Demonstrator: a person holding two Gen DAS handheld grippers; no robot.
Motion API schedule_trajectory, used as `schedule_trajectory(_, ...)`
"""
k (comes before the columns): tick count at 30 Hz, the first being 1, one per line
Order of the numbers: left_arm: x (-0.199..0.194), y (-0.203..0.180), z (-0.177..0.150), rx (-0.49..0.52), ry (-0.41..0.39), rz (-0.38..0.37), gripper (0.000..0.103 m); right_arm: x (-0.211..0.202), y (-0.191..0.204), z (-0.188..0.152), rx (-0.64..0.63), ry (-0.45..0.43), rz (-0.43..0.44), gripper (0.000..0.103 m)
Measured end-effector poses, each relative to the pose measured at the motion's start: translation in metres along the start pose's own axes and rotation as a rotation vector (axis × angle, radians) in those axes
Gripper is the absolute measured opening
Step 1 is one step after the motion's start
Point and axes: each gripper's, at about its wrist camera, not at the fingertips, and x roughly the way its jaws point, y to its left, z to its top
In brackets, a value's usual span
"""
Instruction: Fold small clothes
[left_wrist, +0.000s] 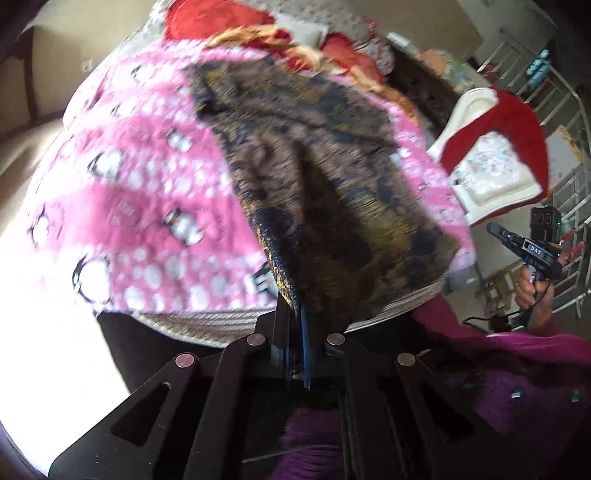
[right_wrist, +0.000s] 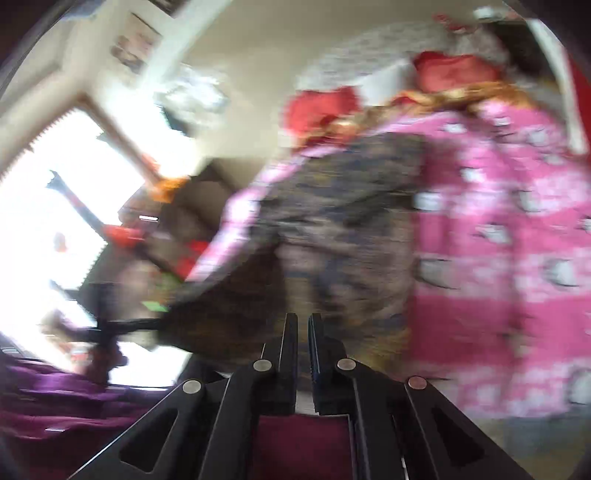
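Garment: a small brown patterned garment (left_wrist: 314, 177) lies on a pink penguin-print blanket (left_wrist: 147, 192) on a bed, filling the middle of the left wrist view; its long axis runs from the lower middle of the frame to the upper left of centre.
Left gripper (left_wrist: 297, 325): fingers together, clamped on the garment's near edge at the lower middle of the frame; the cloth rises straight away from the fingertips.
Right gripper (right_wrist: 303, 321): fingers nearly together with a thin gap; blur hides whether cloth is pinched. In the left wrist view it shows at the right edge (left_wrist: 517, 240), seemingly clear of the garment.
Key relation: the garment stretches ahead of the left fingers, so the left hand is nearer; judged, the fold would carry this edge forward along that axis.
Clutter: red and gold cloths (left_wrist: 258, 33) at the top.
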Motion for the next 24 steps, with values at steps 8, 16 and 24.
schedule_trajectory(8, 0.032, 0.048, -0.016, -0.177, 0.081, 0.018, 0.003, 0.031, -0.045, -0.027, 0.143, -0.014, -0.156, 0.057)
schedule_trajectory(16, 0.031, 0.046, -0.01, -0.138, 0.068, 0.037, 0.003, 0.095, -0.021, -0.002, 0.221, 0.14, 0.362, 0.056)
schedule_trajectory(24, 0.044, 0.04, -0.003, -0.148, 0.068, 0.041, 0.003, 0.105, 0.007, 0.032, 0.106, 0.119, 0.257, 0.071)
